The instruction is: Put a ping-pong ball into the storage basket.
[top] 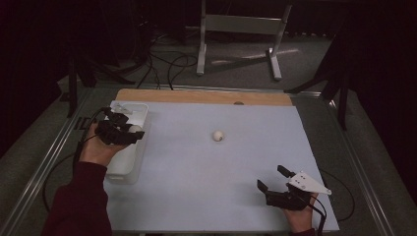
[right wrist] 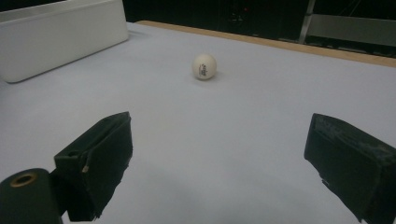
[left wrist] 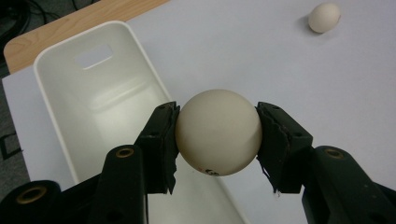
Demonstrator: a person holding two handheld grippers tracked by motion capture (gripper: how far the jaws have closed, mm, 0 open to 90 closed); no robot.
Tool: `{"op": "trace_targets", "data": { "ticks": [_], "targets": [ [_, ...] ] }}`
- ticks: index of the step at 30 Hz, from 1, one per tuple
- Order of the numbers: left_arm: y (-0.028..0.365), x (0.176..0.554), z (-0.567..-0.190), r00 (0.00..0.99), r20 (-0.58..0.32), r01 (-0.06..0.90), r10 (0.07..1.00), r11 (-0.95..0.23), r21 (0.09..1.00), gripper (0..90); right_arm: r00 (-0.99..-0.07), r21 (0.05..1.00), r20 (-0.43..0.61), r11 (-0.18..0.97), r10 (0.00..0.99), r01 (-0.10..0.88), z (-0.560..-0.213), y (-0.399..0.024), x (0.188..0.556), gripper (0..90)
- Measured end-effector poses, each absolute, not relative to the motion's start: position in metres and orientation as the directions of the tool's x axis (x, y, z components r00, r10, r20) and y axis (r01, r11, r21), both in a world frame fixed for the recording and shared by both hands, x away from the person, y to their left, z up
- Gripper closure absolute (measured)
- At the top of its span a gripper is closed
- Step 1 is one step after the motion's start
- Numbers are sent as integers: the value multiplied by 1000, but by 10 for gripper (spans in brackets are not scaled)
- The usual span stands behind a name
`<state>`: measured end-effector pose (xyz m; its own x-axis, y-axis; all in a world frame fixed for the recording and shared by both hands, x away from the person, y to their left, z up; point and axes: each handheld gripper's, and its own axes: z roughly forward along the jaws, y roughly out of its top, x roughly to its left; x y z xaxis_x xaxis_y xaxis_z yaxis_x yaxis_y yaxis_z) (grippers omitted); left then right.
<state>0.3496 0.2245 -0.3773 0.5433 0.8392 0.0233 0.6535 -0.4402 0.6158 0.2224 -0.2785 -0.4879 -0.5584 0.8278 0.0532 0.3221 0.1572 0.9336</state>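
Note:
My left gripper (left wrist: 217, 133) is shut on a white ball (left wrist: 218, 132), its two pads pressing the ball's sides. It hangs over the right rim of a long white bin (left wrist: 88, 100); in the high view that gripper (top: 132, 132) is above the bin (top: 125, 164) at the table's left. A second white ball (top: 218, 135) lies alone on the pale mat near the middle, also the far ball (left wrist: 324, 17) in the left gripper view and the ball (right wrist: 204, 66) ahead of my right gripper (right wrist: 219, 154). My right gripper (top: 273, 179) stands open near the front right with nothing between its jaws.
The pale blue mat (top: 211, 177) covers the table, with a wooden strip (top: 196, 96) along its far edge. A metal frame (top: 241, 29) and cables lie on the floor beyond. The bin's inside looks bare where it shows.

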Motion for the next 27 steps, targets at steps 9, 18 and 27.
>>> {"op": "trace_targets", "data": {
  "ticks": [9, 18, 27],
  "targets": [
    [232, 348, -379, 530, 29, 664, 847, -437, 607, 510, -558, 932, 54, 158, 828, 325, -488, -278, 222, 74],
    [237, 348, -382, 517, 23, 676, 856, -424, 602, 510, -559, 933, 50, 160, 828, 322, -488, -279, 222, 74],
    [244, 348, -386, 490, 29, 693, 871, -410, 593, 509, -559, 932, 52, 162, 827, 326, -488, -278, 222, 75]
  ]
}}
